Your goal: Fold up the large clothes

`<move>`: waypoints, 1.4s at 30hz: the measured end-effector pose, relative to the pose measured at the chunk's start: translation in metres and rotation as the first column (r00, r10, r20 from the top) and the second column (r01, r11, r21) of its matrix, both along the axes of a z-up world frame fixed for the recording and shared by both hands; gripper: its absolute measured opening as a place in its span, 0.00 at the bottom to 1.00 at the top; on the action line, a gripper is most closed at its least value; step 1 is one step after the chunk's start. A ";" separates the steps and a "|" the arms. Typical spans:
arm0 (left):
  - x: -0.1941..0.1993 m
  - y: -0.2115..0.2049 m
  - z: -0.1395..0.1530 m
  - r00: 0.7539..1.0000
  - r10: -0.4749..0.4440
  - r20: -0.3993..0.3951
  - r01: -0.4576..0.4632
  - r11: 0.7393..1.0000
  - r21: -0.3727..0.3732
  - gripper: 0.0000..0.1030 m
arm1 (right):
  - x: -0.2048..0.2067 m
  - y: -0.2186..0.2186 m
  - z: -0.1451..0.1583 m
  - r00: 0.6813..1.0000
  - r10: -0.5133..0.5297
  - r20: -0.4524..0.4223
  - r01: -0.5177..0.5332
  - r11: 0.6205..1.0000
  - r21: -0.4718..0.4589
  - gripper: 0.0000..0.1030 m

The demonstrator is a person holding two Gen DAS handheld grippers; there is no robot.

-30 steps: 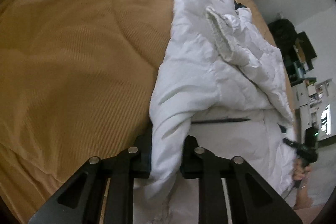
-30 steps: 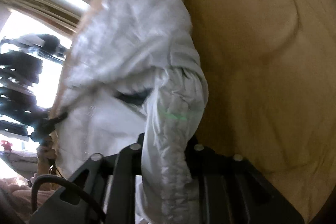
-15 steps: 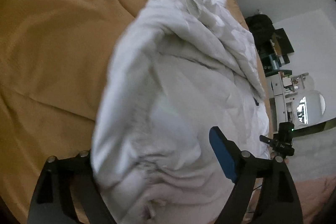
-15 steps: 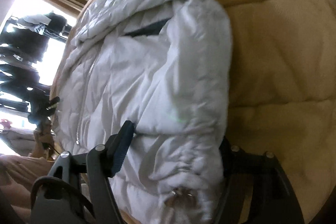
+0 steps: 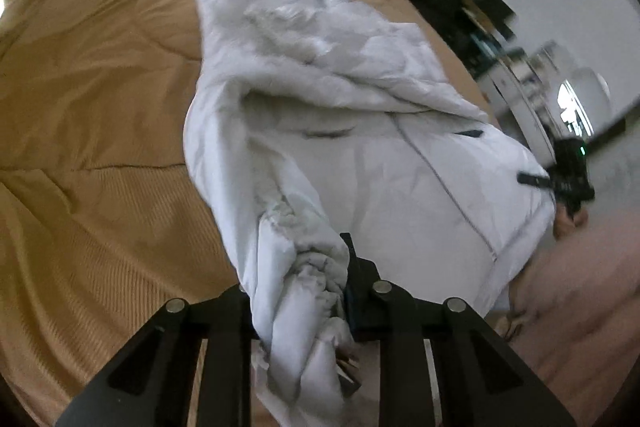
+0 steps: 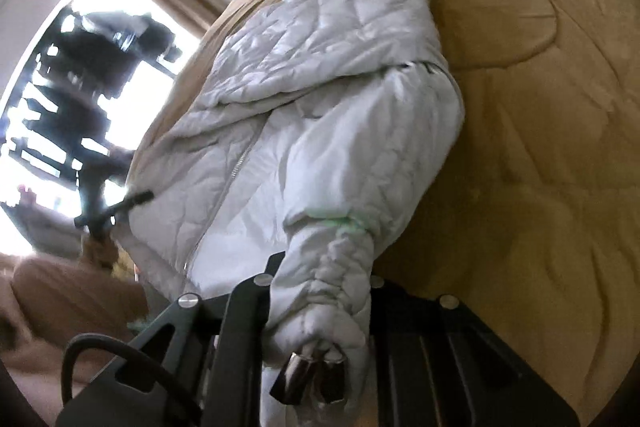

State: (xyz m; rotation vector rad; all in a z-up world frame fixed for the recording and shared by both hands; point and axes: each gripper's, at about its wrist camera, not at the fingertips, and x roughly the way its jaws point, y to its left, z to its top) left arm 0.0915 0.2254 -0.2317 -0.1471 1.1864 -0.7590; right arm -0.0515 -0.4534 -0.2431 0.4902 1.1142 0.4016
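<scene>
left gripper pinches one hem corner of the white jacket, right gripper clamps the other, the rest lying along the bed near its foot edge. best to lift both evenly, keep the hem taut.

The jacket is white and quilted, with a grey zip down its front and small dark trim (navy or black, hard to tell). Under it, filling the left of the frame, the bedspread is mustard-tan with fine ribbed stripes. Both grippers' frames are black.
</scene>
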 end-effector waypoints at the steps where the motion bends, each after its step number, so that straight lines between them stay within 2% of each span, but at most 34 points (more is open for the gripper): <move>1: -0.002 0.005 0.006 1.000 -0.006 0.005 0.006 1.000 -0.007 0.20 | -0.005 -0.001 0.002 1.000 0.007 -0.001 -0.007 1.000 0.008 0.13; 3: 0.006 0.014 0.015 1.000 0.025 -0.014 -0.026 0.998 -0.049 0.20 | -0.011 -0.006 0.010 1.000 0.003 0.006 -0.003 0.999 0.035 0.13; 4: 0.018 0.019 0.023 0.998 0.060 -0.033 -0.063 0.993 -0.095 0.20 | -0.006 -0.009 0.015 1.000 -0.004 0.014 0.004 0.999 0.047 0.13; 7: 0.062 0.013 0.049 0.993 0.116 -0.026 -0.118 0.983 -0.143 0.20 | 0.025 -0.031 0.036 0.997 -0.048 0.058 0.041 0.992 0.118 0.13; 10: 0.133 -0.006 0.077 0.983 0.181 -0.025 -0.183 0.971 -0.151 0.21 | 0.085 -0.035 0.061 0.991 -0.095 0.092 0.082 0.987 0.137 0.13; 13: 0.215 -0.018 0.084 0.953 0.285 -0.101 -0.298 0.943 -0.149 0.21 | 0.152 -0.050 0.078 0.985 -0.142 0.096 0.129 0.983 0.131 0.14; 15: 0.268 -0.029 0.076 0.929 0.346 -0.134 -0.360 0.927 -0.108 0.21 | 0.212 -0.059 0.079 0.975 -0.208 0.072 0.197 0.971 0.138 0.15; 18: 0.322 -0.042 0.052 0.896 0.411 -0.168 -0.423 0.905 -0.038 0.22 | 0.283 -0.066 0.060 0.953 -0.304 0.000 0.301 0.942 0.151 0.17; 20: 0.353 -0.054 0.024 0.872 0.450 -0.193 -0.459 0.888 -0.004 0.24 | 0.327 -0.074 0.028 0.918 -0.389 -0.073 0.396 0.908 0.135 0.19; 23: 0.378 -0.070 -0.036 0.823 0.509 -0.253 -0.515 0.856 0.048 0.24 | 0.367 -0.080 -0.028 0.864 -0.477 -0.162 0.495 0.863 0.100 0.19; 24: 0.383 -0.073 -0.059 0.802 0.531 -0.272 -0.539 0.841 0.054 0.24 | 0.372 -0.084 -0.049 0.851 -0.492 -0.181 0.515 0.850 0.109 0.19; 26: 0.385 -0.074 -0.081 0.780 0.556 -0.288 -0.579 0.815 0.008 0.24 | 0.368 -0.083 -0.075 0.846 -0.503 -0.177 0.528 0.837 0.145 0.19; 29: 0.381 -0.071 -0.088 0.785 0.554 -0.277 -0.588 0.808 -0.050 0.24 | 0.363 -0.090 -0.080 0.839 -0.515 -0.179 0.544 0.809 0.223 0.23; 32: 0.376 -0.069 -0.089 0.793 0.548 -0.264 -0.584 0.808 -0.077 0.24 | 0.342 -0.100 -0.053 0.839 -0.530 -0.124 0.544 0.804 0.242 0.27; 36: 0.373 -0.069 -0.086 0.806 0.541 -0.240 -0.570 0.819 -0.071 0.24 | 0.306 -0.088 0.000 0.834 -0.550 0.048 0.530 0.823 0.205 0.33; 38: 0.373 -0.073 -0.083 0.812 0.538 -0.226 -0.562 0.826 -0.055 0.24 | 0.281 -0.071 0.025 0.817 -0.556 0.152 0.538 0.830 0.145 0.38; 39: 0.373 -0.074 -0.083 0.812 0.539 -0.223 -0.561 0.826 -0.050 0.24 | 0.271 -0.064 0.035 0.809 -0.556 0.190 0.540 0.831 0.130 0.45; 41: 0.374 -0.076 -0.083 0.809 0.544 -0.224 -0.565 0.824 -0.043 0.24 | 0.251 -0.052 0.051 0.782 -0.565 0.263 0.565 0.821 0.083 0.53; 42: 0.376 -0.077 -0.084 0.808 0.545 -0.226 -0.567 0.823 -0.043 0.24 | 0.243 -0.051 0.056 0.766 -0.568 0.302 0.580 0.812 0.055 0.68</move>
